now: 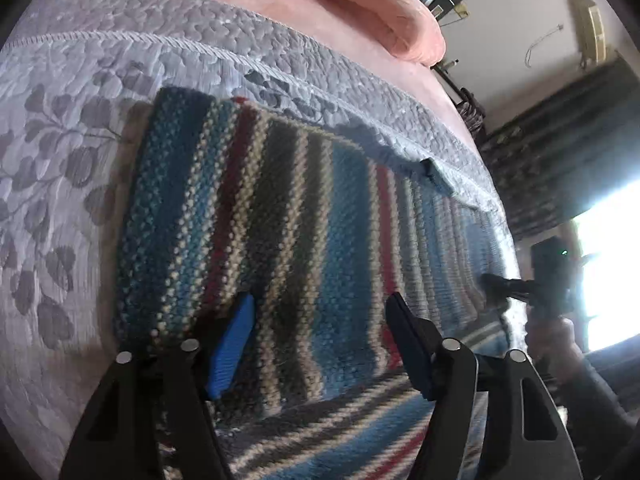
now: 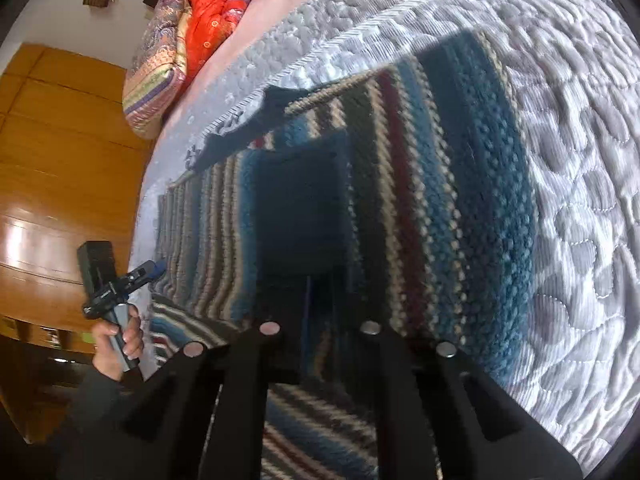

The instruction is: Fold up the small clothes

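Note:
A striped knit garment (image 1: pixel 280 220) in blue, grey, cream and red lies flat on the grey quilted bed cover (image 1: pixel 60 160), its near part folded or hanging toward me. My left gripper (image 1: pixel 320 300) is open over the knit's near edge, blue pads (image 1: pixel 232 344) spread wide with nothing pinched between them. It also shows at the knit's left edge as the left gripper (image 2: pixel 150 270), held by a hand (image 2: pixel 116 340). My right gripper (image 2: pixel 306 276) sits in dark shadow over the knit (image 2: pixel 420 200), its links drawn close together. Whether cloth is pinched is hidden. The right gripper (image 1: pixel 490 280) touches the knit's right edge.
A pink quilt (image 1: pixel 380 8) and an orange patterned blanket (image 2: pixel 208 12) are piled at the far end of the bed. A wooden wardrobe (image 2: pixel 60 160) stands to one side, dark curtains (image 1: pixel 560 140) and a bright window (image 1: pixel 608 260) to the other.

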### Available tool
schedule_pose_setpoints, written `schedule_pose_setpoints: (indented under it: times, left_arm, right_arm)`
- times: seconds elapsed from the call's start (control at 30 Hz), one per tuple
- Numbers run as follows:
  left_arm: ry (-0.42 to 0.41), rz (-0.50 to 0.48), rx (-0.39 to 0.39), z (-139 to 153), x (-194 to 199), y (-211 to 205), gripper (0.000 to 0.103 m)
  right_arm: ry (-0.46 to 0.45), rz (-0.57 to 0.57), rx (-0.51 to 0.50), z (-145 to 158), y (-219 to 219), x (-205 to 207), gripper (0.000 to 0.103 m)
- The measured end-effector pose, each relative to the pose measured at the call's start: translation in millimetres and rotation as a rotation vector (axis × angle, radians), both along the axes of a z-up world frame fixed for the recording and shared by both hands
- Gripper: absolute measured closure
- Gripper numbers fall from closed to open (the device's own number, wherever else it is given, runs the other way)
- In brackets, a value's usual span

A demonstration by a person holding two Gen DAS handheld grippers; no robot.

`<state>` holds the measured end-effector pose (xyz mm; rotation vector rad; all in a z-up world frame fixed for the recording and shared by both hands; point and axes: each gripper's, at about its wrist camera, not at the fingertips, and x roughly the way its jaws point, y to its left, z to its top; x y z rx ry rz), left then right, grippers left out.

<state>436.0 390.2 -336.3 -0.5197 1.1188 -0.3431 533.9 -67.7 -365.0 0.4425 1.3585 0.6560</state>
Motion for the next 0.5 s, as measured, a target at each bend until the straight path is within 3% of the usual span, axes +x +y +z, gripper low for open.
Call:
schedule_pose_setpoints:
  times: [0.1, 0.2, 0.33, 0.5]
  left_arm:
    - [0.008, 0.043, -0.007, 16, -5, 1, 0.034]
    - [-0.010, 0.072, -0.062, 38, -46, 13, 0.027]
    - [0.073, 0.136, -0.142, 40, -123, 41, 0.026]
    - [0.176, 0.185, -0.125, 32, -221, 57, 0.024]
  right_arm:
    - [-0.007, -0.068, 0.066, 22, -19, -9, 0.081]
    - [-0.018, -0.124, 0.093, 43, -55, -37, 0.077]
    - [0.031, -0.183, 0.062, 51, -110, -109, 0.049]
    - [0.150, -0.227, -0.004, 31, -151, -200, 0.043]
